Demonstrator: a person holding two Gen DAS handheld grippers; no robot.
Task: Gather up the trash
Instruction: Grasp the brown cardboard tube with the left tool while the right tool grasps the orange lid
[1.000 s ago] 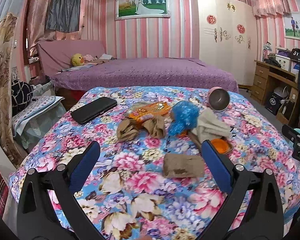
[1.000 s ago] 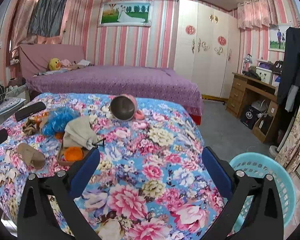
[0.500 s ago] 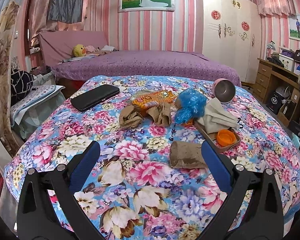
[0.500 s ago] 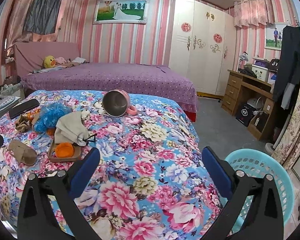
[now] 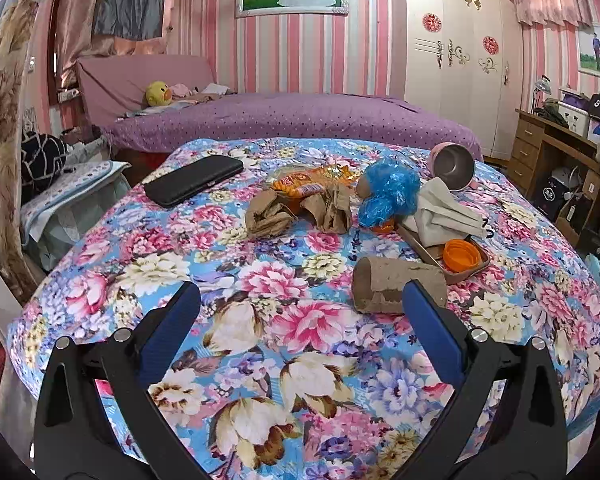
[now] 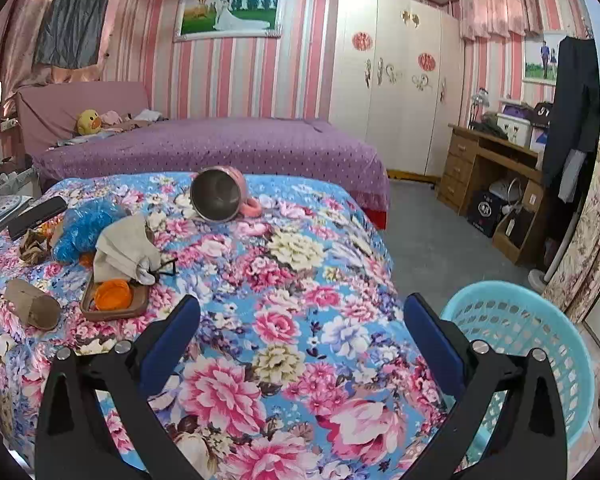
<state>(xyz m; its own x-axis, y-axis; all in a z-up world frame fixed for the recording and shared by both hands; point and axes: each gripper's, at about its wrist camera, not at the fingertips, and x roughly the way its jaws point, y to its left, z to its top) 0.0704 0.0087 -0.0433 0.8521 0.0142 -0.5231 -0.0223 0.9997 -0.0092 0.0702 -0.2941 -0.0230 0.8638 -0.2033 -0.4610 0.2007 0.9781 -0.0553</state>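
Setting: bedroom with pink striped walls; a floral bedspread (image 5: 300, 320) fills the foreground of both wrist views.
Left gripper (image 5: 300, 312): fingers spread wide, holding nothing, poised above the bedspread; its right blue pad sits just in front of the cardboard tube.
Right gripper (image 6: 300, 316): likewise spread and empty, over a bare patch of bedspread, with the basket beside its right finger.
Cardboard tube (image 5: 396, 290): lying on its side, the nearest piece of trash; probably the first pick for the left gripper.
Tray (image 5: 460, 268): just behind the tube, carrying an orange lid (image 5: 462, 255) and a grey cloth (image 5: 444, 212).
Crumpled brown paper (image 5: 300, 212): two wads mid-bed, touching an orange snack wrapper (image 5: 312, 182) and near a blue plastic bag (image 5: 388, 192).
Non-trash items: black case (image 5: 194, 186) at left, tipped pink mug (image 5: 454, 166) at right; judged as things to leave.
Blue basket (image 6: 520, 344): on the floor off the bed's right edge, apparently placed within reach as the trash bin.
Background: purple bed (image 5: 292, 120), white wardrobe (image 6: 396, 92), wooden desk (image 6: 496, 168).
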